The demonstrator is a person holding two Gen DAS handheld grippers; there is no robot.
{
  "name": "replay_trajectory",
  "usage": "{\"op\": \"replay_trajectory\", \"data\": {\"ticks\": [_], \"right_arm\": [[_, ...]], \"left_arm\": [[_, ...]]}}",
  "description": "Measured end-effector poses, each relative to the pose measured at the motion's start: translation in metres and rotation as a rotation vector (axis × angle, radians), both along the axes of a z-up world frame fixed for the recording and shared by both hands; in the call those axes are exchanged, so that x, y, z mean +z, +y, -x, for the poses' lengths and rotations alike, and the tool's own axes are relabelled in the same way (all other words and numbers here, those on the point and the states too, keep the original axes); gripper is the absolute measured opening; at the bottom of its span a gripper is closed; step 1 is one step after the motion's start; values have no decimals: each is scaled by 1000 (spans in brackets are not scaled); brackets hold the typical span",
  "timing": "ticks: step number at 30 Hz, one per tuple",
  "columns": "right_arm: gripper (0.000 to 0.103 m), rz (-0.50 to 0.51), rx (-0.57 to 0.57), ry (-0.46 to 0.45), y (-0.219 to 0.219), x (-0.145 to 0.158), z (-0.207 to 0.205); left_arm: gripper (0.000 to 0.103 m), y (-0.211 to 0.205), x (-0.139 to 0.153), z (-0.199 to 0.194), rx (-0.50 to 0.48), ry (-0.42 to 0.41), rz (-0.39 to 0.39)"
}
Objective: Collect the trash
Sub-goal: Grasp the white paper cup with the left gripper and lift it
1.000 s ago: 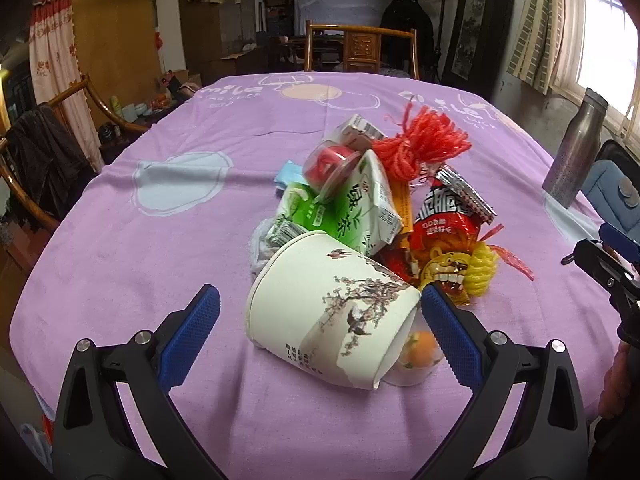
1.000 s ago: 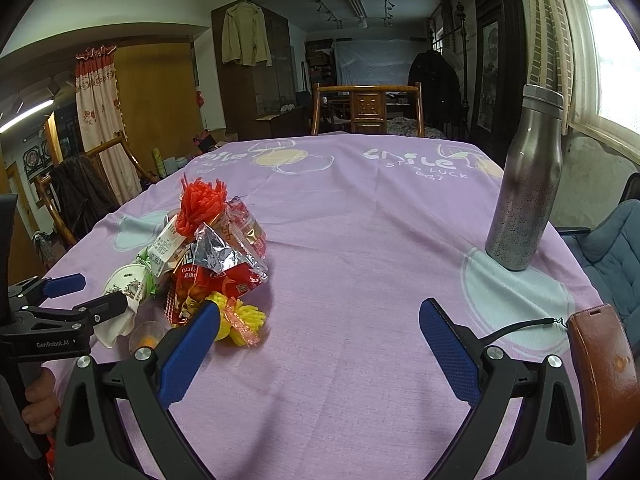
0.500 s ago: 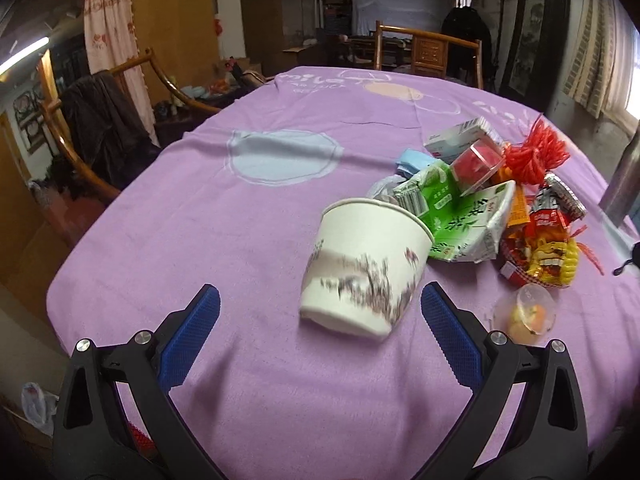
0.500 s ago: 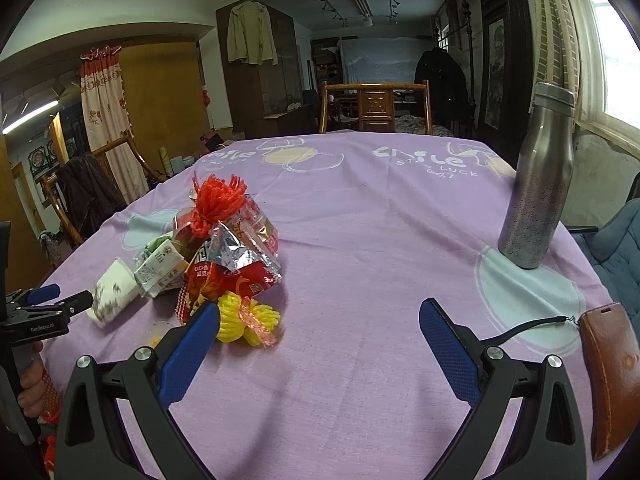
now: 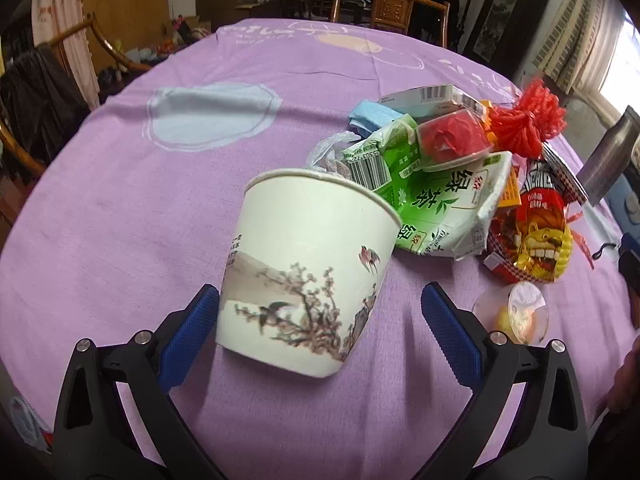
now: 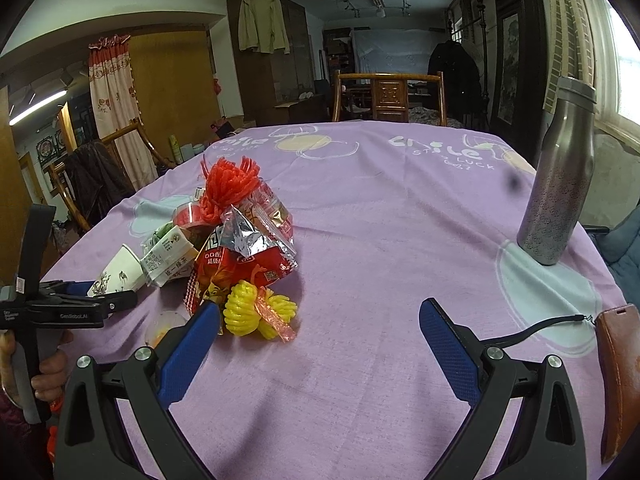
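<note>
A white paper cup [image 5: 308,272] printed with branches and birds lies tilted on the purple tablecloth [image 5: 120,220]. My left gripper [image 5: 320,300] is open around its base, the left pad close beside it and a gap on the right. Behind the cup is a trash pile: a green tea carton [image 5: 440,196], a red jelly cup [image 5: 456,138], a red string tassel [image 5: 528,120], a red snack packet [image 5: 540,204] and a small clear cup [image 5: 520,316]. My right gripper [image 6: 320,320] hangs open over bare cloth, right of the pile [image 6: 240,232] and yellow mesh [image 6: 256,312].
A metal bottle [image 6: 560,184] stands near the table's right edge. A brown leather case [image 6: 616,380] with a black cord lies at the front right. Wooden chairs [image 6: 388,96] ring the table. A hand [image 6: 48,372] holds the left gripper's handle at the table's left edge.
My left gripper has swung round and come closer, so the paper cup now sits between its fingers with its rim away from me. The right gripper has shifted only slightly.
</note>
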State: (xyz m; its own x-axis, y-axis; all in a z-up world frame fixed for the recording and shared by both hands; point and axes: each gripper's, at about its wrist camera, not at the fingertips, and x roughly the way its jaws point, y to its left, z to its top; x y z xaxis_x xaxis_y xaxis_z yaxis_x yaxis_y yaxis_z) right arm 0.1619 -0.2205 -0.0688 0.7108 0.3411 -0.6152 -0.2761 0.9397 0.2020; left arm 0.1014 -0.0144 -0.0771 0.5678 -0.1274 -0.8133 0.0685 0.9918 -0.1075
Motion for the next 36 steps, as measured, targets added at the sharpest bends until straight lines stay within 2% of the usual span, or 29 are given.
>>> {"op": "replay_trajectory", "data": {"ticks": [1, 3, 5, 13, 17, 22, 25, 26, 27, 28, 29, 31, 33, 36], "right_arm": [[97, -6, 5, 8, 1, -1, -2], [97, -32, 17, 19, 3, -1, -5], [97, -36, 28, 22, 6, -1, -10], [97, -136, 108, 30, 31, 23, -48], [97, -128, 117, 5, 55, 34, -70], [97, -152, 128, 54, 77, 29, -99], [96, -157, 127, 51, 86, 25, -109], [92, -157, 125, 39, 87, 27, -109], [70, -143, 127, 21, 89, 27, -108], [23, -137, 135, 10, 89, 27, -107], [27, -153, 149, 3, 89, 29, -105], [26, -215, 178, -54, 83, 40, -94], [25, -219, 183, -118, 80, 55, -76], [26, -242, 204, -157, 76, 68, -58]], "left_arm": [[94, 3, 0, 1, 3, -2, 16], [79, 9, 3, 3, -7, -27, 60], [78, 14, 9, 7, -5, -68, 98], [78, 30, 46, 27, 15, -191, 122], [78, 41, 54, 32, 40, -218, 107], [78, 54, 54, 29, 64, -211, 107], [78, 62, 53, 28, 79, -207, 112], [78, 63, 54, 28, 85, -206, 115], [78, 65, 53, 29, 91, -204, 120], [78, 66, 53, 30, 95, -204, 124], [78, 68, 54, 32, 99, -205, 128], [78, 71, 56, 37, 108, -210, 124], [78, 73, 59, 42, 114, -219, 119], [78, 76, 68, 54, 124, -239, 114]]}}
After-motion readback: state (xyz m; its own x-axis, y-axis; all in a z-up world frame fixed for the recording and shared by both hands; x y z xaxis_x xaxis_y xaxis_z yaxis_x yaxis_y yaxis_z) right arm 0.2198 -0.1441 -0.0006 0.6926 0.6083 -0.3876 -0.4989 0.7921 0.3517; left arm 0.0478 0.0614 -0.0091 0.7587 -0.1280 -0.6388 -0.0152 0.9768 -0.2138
